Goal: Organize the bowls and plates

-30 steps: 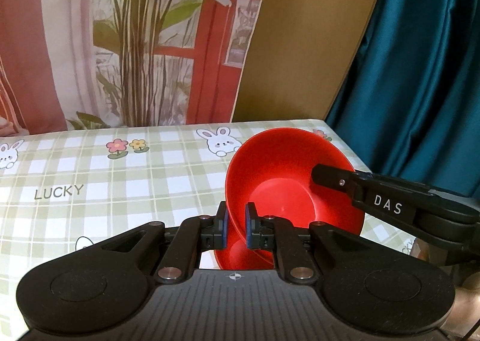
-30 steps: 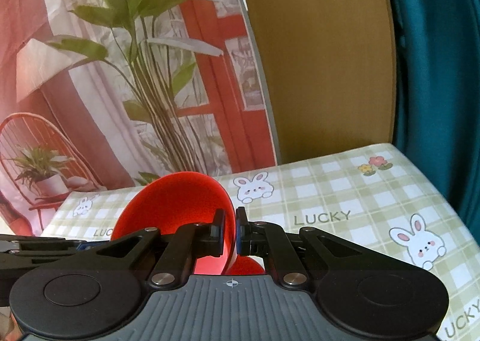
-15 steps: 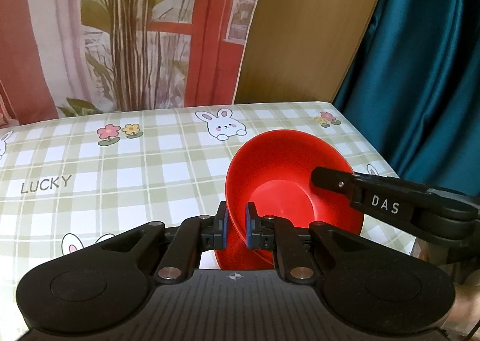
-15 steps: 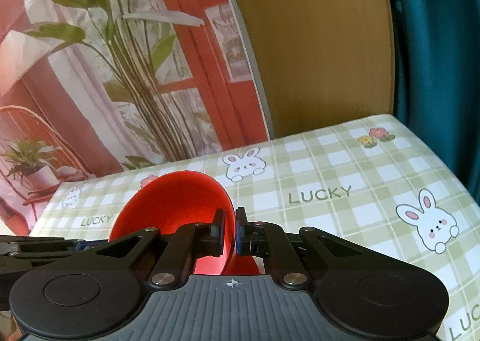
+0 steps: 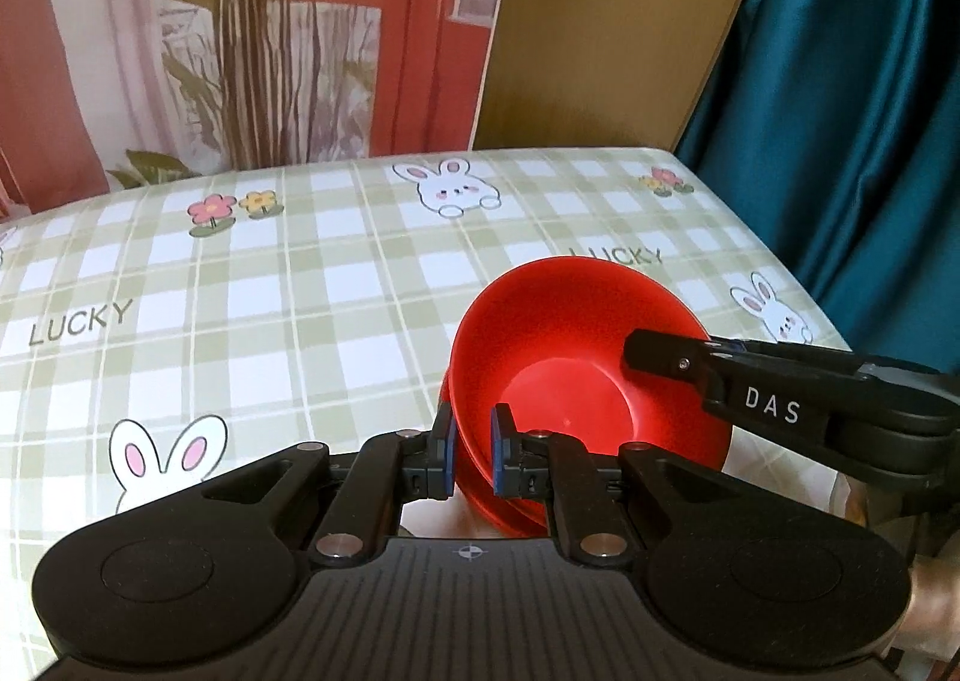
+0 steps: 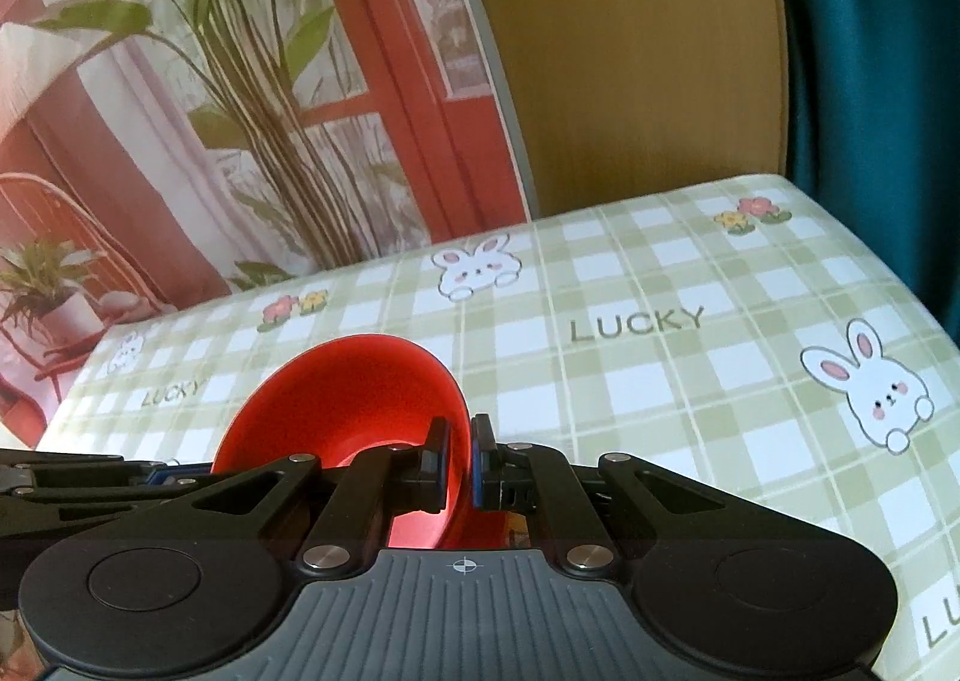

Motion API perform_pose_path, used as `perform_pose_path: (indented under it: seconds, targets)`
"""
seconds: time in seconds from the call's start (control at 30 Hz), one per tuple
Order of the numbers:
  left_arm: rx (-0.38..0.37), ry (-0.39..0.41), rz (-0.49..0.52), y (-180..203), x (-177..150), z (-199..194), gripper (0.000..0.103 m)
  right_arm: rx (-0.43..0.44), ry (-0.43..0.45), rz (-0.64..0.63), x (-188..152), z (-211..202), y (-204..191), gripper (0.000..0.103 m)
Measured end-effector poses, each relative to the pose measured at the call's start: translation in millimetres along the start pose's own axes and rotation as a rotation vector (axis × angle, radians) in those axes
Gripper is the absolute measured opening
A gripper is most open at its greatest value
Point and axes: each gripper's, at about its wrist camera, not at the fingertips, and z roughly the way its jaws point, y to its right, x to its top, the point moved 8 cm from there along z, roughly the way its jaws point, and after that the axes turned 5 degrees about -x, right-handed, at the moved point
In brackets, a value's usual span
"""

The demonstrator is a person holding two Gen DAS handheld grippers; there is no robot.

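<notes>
The red bowl (image 5: 576, 381) hangs tilted over the checked tablecloth (image 5: 288, 285) near its right edge — whether it touches the cloth cannot be told. The left gripper (image 5: 471, 453) pinches the bowl's near rim between narrow fingers, and the right gripper (image 6: 459, 462) clamps the opposite rim — one pad inside, one outside.

bowl (image 5: 576, 375): lower in frame than before
tablecloth (image 5: 300, 285): fills more of the frame now, backdrop less
</notes>
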Motion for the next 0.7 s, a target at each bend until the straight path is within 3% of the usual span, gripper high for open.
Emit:
perform_pose_path:
  seconds: [0.57, 0.7]
  targets:
    - [0.018, -0.002, 0.026, 4.0, -1.5, -1.7, 0.012, -0.003, -0.007, 0.001, -6.1, -1.7, 2.5, 0.010]
    - [0.011, -0.005, 0.021, 3.0, -1.6, -2.7, 0.017, -0.011, 0.001, -0.003, -6.6, -4.3, 1.7, 0.012]
